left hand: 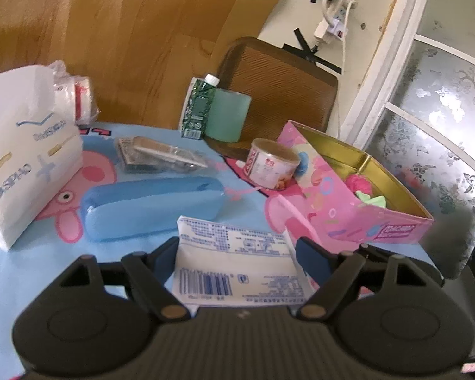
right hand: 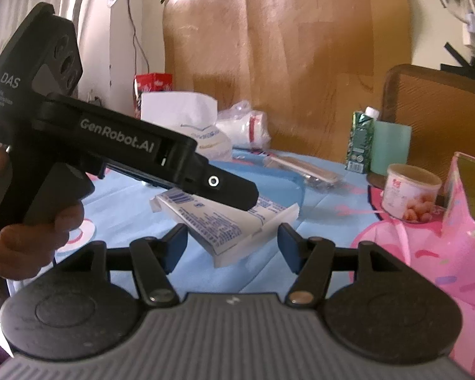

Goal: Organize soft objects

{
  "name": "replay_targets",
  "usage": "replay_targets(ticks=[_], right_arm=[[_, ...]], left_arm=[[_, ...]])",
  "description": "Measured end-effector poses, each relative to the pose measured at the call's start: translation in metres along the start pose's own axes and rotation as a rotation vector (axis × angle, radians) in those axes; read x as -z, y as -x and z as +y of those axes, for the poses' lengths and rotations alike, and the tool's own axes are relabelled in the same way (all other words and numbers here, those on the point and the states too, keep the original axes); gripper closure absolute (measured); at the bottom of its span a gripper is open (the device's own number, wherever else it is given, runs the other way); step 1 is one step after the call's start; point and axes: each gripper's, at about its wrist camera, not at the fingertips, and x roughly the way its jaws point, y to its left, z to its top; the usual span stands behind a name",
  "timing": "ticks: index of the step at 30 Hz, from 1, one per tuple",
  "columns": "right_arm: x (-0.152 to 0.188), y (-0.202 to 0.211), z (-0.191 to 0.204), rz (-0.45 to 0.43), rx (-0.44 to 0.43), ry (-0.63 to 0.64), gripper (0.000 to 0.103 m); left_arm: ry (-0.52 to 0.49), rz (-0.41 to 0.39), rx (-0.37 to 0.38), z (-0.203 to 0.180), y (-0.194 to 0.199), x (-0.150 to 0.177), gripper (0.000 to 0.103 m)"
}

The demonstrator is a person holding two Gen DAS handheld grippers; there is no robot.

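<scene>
Blue cartoon tablecloth [left hand: 22,272], wood-grain panel behind. White tissue pack [left hand: 237,262] sits clamped between the left gripper [left hand: 237,253] pads, raised off the cloth.

Right gripper [right hand: 232,243]: jaws stand apart, pack corner between them, no pad contact visible.

Step judged: carry to pink tin box [left hand: 357,221]. Keep the squeeze light, the pack level, and clear the rim.

Left view shows soft items inside the box; right view shows the hand [right hand: 31,234] and the pack's tilt.

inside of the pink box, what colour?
Gold, shiny, inside the pink box; clearest in the left wrist view.
</scene>
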Motion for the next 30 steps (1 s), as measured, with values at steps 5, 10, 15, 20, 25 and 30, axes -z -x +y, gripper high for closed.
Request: replay_targets(ticks=[5, 10, 15, 20, 25, 30], right_arm=[[-0.001, 0.012, -0.005, -0.050, 0.027, -0.011, 0.038], [-0.004, 0.024, -0.013, -0.102, 0.065, -0.023, 0.038], [-0.006, 0.039, -0.029, -0.159, 0.123, -0.041, 0.038], [-0.007, 0.061, -0.051, -0.224, 0.212, -0.054, 0.038], [-0.006, 0.088, -0.082, -0.283, 0.335, -0.076, 0.038], [-0.001, 0.114, -0.118, -0.306, 0.469, -0.081, 0.037]], left_arm=[[-0.015, -0.005, 0.014, -0.012, -0.003, -0.006, 0.023], [-0.032, -0.009, 0.041, -0.027, -0.009, -0.018, 0.023], [-0.091, -0.023, 0.071, -0.059, -0.020, -0.033, 0.022], [-0.157, -0.023, 0.120, -0.098, -0.042, -0.050, 0.021], [-0.251, -0.036, 0.193, -0.153, -0.070, -0.067, 0.021], [-0.311, -0.059, 0.255, -0.207, -0.110, -0.077, 0.008]])
